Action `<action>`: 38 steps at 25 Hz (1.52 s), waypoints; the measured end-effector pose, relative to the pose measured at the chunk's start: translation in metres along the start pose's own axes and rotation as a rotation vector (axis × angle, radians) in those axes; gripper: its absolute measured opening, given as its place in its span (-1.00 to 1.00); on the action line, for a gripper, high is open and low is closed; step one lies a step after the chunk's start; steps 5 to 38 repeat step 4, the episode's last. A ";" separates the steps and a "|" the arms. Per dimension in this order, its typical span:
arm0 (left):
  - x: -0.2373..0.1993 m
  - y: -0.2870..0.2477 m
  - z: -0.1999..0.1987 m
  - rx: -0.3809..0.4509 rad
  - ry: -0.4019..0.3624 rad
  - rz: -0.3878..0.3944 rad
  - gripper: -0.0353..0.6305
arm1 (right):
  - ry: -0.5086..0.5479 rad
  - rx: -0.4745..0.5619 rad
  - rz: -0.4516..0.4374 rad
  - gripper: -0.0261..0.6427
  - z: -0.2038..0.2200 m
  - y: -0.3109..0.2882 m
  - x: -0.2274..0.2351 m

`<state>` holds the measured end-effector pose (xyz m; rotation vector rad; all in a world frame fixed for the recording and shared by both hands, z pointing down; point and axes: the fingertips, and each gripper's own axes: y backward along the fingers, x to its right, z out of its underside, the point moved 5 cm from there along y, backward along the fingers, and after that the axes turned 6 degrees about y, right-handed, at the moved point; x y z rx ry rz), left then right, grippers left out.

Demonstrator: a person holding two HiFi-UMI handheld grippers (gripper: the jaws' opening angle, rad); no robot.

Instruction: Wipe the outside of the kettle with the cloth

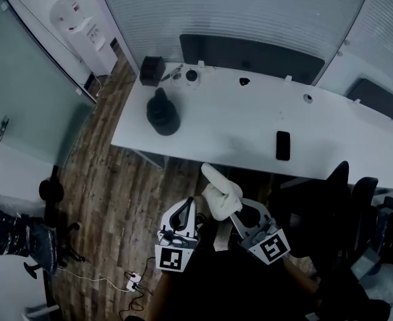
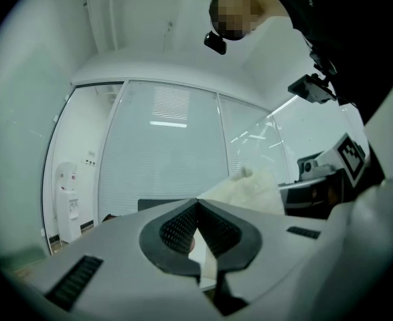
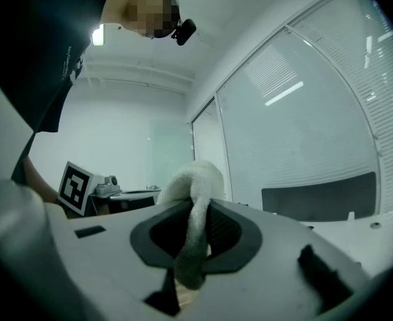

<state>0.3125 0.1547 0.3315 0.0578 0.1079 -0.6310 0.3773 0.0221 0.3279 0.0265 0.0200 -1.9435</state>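
Right tool clenched on the cloth; left tool closed, nothing in it.
The cloth was white, soft and limp, and flopped over the jaw tips. It was judged light, with a pinch at a fold leaving a loose pad for wiping. A dark rounded body, taken for the kettle, stood near the left end of the white surface, well apart from both tools. It was judged rigid, smooth and perhaps slippery, best steadied at the top.
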 end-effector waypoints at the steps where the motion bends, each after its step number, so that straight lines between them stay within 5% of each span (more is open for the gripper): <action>1: 0.011 0.006 0.001 0.004 0.009 -0.017 -0.88 | -0.002 0.000 -0.018 -0.77 0.004 0.009 -0.003; 4: 0.041 0.029 0.006 0.010 0.010 -0.068 -0.88 | 0.003 -0.003 -0.098 -0.77 0.015 0.030 -0.012; 38: 0.041 0.029 0.006 0.010 0.010 -0.068 -0.88 | 0.003 -0.003 -0.098 -0.77 0.015 0.030 -0.012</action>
